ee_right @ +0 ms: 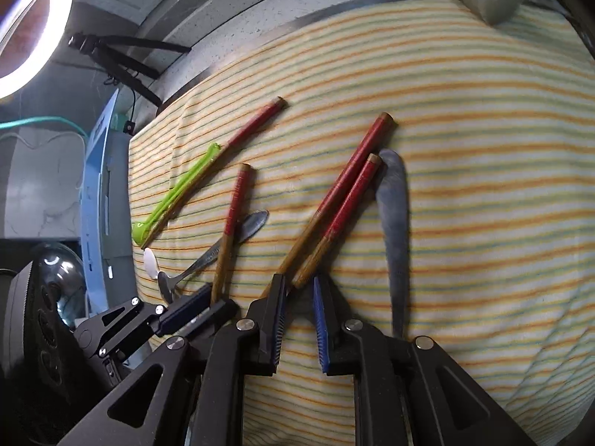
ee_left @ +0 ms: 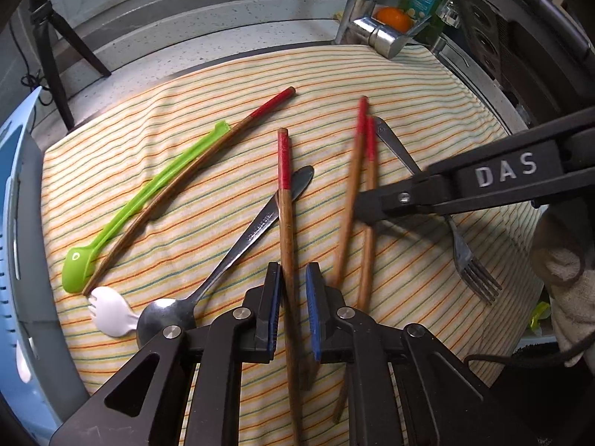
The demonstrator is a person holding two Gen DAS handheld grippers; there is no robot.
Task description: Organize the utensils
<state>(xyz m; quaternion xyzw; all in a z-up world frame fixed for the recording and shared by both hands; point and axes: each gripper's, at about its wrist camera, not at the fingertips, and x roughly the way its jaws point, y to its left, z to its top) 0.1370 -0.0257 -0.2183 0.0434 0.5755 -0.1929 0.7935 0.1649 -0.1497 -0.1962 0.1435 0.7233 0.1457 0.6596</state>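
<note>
Utensils lie on a striped cloth (ee_left: 427, 85). My left gripper (ee_left: 293, 278) is open, its jaws astride a red-topped wooden chopstick (ee_left: 284, 193) that crosses a metal spoon (ee_left: 238, 245). My right gripper (ee_right: 299, 297) is open over the lower ends of a pair of red-topped chopsticks (ee_right: 334, 212); it also shows in the left wrist view (ee_left: 366, 206) on that pair (ee_left: 357, 171). A metal fork (ee_left: 465, 256) lies to the right. A green plastic spoon (ee_left: 122, 212), a fourth chopstick (ee_left: 208, 152) and a white spork (ee_left: 111, 312) lie at left.
A blue rack (ee_left: 15, 223) stands at the left edge. A chrome tap (ee_left: 372, 26), an orange (ee_left: 394, 18) and a bottle are at the back right. A black tripod (ee_left: 52, 55) stands back left on the speckled counter.
</note>
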